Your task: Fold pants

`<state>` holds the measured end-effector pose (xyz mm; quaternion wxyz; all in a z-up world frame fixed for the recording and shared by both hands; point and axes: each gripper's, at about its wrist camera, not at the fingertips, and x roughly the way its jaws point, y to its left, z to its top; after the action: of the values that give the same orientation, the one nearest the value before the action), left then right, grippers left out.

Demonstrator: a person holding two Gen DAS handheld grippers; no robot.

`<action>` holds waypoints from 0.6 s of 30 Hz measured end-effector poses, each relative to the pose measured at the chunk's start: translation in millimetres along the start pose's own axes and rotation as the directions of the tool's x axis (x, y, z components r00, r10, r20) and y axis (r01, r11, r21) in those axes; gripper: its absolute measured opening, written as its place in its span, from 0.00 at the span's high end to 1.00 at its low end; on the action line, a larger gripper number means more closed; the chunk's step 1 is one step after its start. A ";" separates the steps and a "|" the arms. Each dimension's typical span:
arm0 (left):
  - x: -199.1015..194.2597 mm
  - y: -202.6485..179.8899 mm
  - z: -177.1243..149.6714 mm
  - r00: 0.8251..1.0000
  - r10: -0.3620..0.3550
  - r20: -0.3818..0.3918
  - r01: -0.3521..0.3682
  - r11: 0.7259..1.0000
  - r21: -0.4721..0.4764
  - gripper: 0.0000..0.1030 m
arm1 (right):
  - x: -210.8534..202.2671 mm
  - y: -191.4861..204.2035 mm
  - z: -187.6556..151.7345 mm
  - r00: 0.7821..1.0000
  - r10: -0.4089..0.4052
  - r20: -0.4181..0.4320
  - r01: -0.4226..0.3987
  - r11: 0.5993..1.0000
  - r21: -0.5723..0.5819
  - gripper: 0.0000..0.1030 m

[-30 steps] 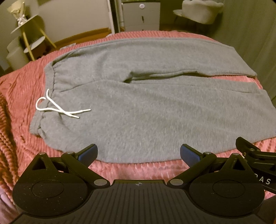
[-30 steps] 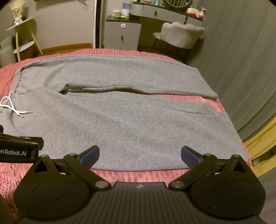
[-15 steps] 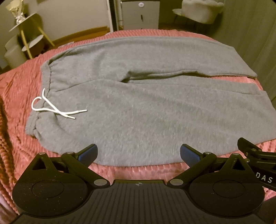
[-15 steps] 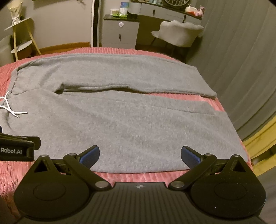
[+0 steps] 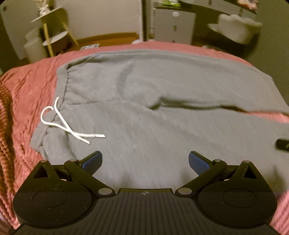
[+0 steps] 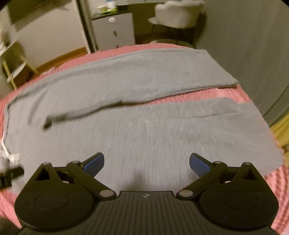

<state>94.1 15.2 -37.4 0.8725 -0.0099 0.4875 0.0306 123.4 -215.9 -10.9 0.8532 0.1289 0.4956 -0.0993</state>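
Note:
Grey sweatpants (image 5: pixel 153 112) lie flat on a pink ribbed bedspread (image 5: pixel 27 86), waistband to the left, both legs running right. A white drawstring (image 5: pixel 68 126) lies at the waistband. My left gripper (image 5: pixel 145 160) is open and empty, low over the near leg by the waist. My right gripper (image 6: pixel 146 162) is open and empty over the near leg (image 6: pixel 162 130) toward the cuff end. The far leg (image 6: pixel 144 76) lies apart from it, with a strip of bedspread (image 6: pixel 207 93) between. Each gripper's edge shows in the other's view.
The bed's right edge drops off by a grey curtain (image 6: pixel 243 45). Beyond the bed stand a white drawer unit (image 6: pixel 113 32), a pale chair (image 6: pixel 177 12) and a yellow-legged shelf stand (image 5: pixel 48 36).
Both grippers have moved forward from the near edge of the bed and now sit over the near pant leg. The views are motion-blurred. Jaws remain open.

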 end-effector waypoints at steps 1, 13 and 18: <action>5.5 2.7 7.7 1.000 0.024 0.011 -0.024 1.000 -0.010 0.00 | 7.3 -3.3 11.6 1.000 0.009 0.000 -0.009 0.999 0.035 0.02; 96.0 45.6 103.3 0.987 0.158 -0.003 -0.153 0.952 -0.265 0.00 | 153.2 24.9 193.3 0.995 0.027 0.092 -0.044 0.981 0.191 0.02; 115.8 61.2 117.0 0.973 0.232 -0.001 -0.217 0.910 -0.353 0.00 | 226.7 28.4 253.2 0.999 -0.021 0.033 0.011 0.963 0.270 0.03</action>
<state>250.3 86.8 -73.8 0.8572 -0.1086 0.4540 0.2174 450.4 -279.1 -84.5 0.8354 0.2383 0.4634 -0.1751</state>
